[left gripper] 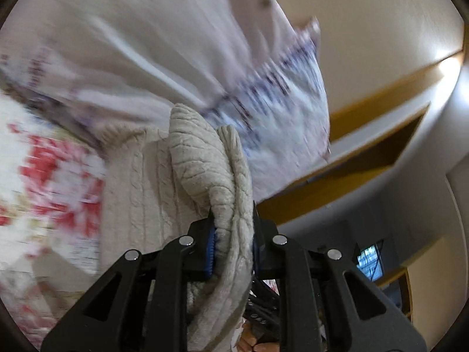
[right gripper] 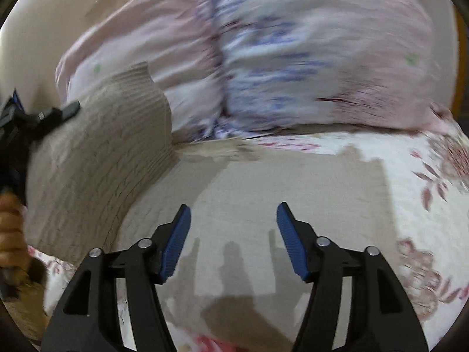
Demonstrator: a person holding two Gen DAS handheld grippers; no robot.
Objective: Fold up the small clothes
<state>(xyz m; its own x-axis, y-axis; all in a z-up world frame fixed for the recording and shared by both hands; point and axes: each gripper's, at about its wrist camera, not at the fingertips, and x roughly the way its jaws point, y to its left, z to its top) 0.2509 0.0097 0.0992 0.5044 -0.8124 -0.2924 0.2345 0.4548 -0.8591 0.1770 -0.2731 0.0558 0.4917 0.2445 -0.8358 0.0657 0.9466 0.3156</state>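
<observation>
Knit lifted at the bed's left side, one claw still free.

The cream knit sweater [right gripper: 96,158] lies across the floral bedspread [right gripper: 410,205]; left gripper [left gripper: 233,252] pinches its raised edge, while right gripper [right gripper: 233,234], wide and empty, hovers over the flat part.

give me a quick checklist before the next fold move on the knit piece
1. Left gripper shut on the cream knit garment: ok.
2. Fabric seated between both pads: ok.
3. Right gripper jaws open and empty: ok.
4. Garment flat enough to fold: not ok, one edge lifted.
5. Bed cover bare under the right gripper: ok.
6. Garment's far edge position: cannot tell, blurred.
</observation>
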